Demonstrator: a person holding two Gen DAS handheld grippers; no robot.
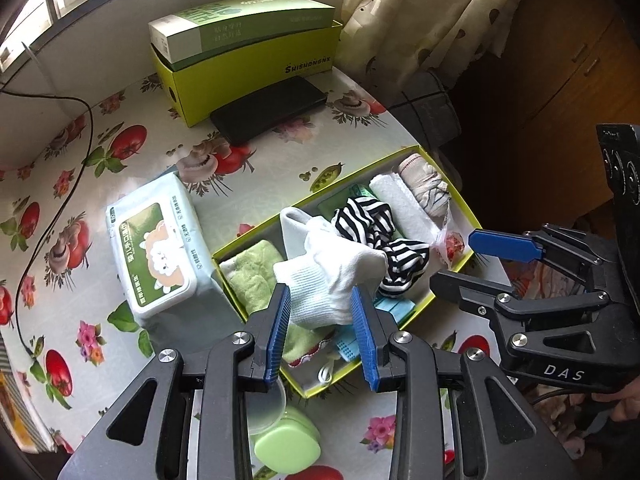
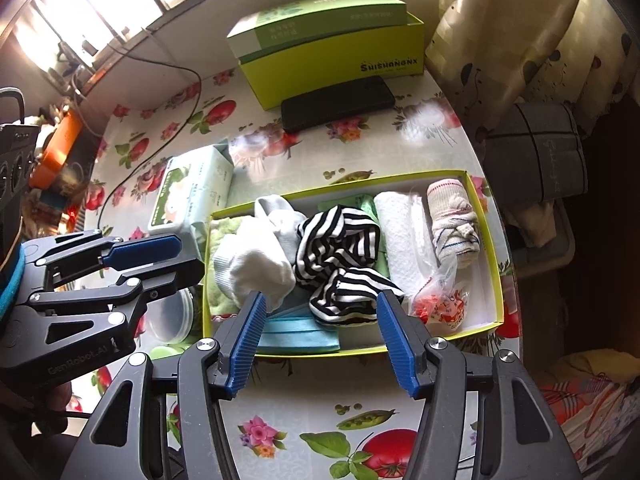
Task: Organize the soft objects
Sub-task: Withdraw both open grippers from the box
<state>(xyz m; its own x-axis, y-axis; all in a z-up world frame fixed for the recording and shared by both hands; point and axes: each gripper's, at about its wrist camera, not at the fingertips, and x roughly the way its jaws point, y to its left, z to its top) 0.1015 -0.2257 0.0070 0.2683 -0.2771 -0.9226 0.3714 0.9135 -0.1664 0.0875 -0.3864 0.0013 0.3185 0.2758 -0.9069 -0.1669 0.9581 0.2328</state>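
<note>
Left hand-held gripper has its blue pads either side of the white knitted cotton sock; whether they pinch it I cannot tell. The sock lies over the shallow lime-green cardboard tray on the desk. Right hand-held gripper, half-open and empty, hovers at the tray's six o'clock edge above the black-and-white striped fabric piece. Best fold the sock before settling it.

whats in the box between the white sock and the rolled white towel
The black-and-white striped cloth lies bunched between the white sock and the rolled towel; the right wrist view shows it best.
</note>
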